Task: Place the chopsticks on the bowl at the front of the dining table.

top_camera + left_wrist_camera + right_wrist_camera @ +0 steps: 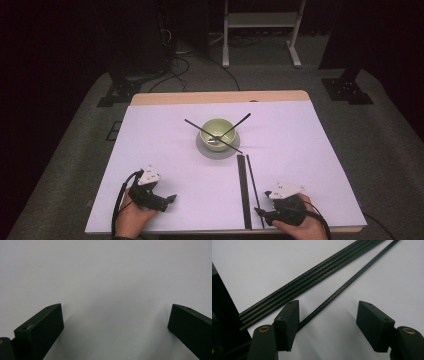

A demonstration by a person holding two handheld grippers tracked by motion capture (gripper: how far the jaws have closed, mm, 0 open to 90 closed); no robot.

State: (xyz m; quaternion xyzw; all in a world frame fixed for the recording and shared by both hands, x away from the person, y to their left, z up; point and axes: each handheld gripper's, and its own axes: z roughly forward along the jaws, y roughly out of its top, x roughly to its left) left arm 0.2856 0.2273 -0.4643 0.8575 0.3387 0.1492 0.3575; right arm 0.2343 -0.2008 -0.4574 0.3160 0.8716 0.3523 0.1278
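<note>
Two rods point(217, 135) crossing bowl point(218, 131), bundled rods point(243, 190) beside single rod point(254, 187)

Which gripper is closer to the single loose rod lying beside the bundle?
Right. The right gripper hangs over the single rod, jaws open astride it. The left gripper sits well off to its left over bare table.
</note>
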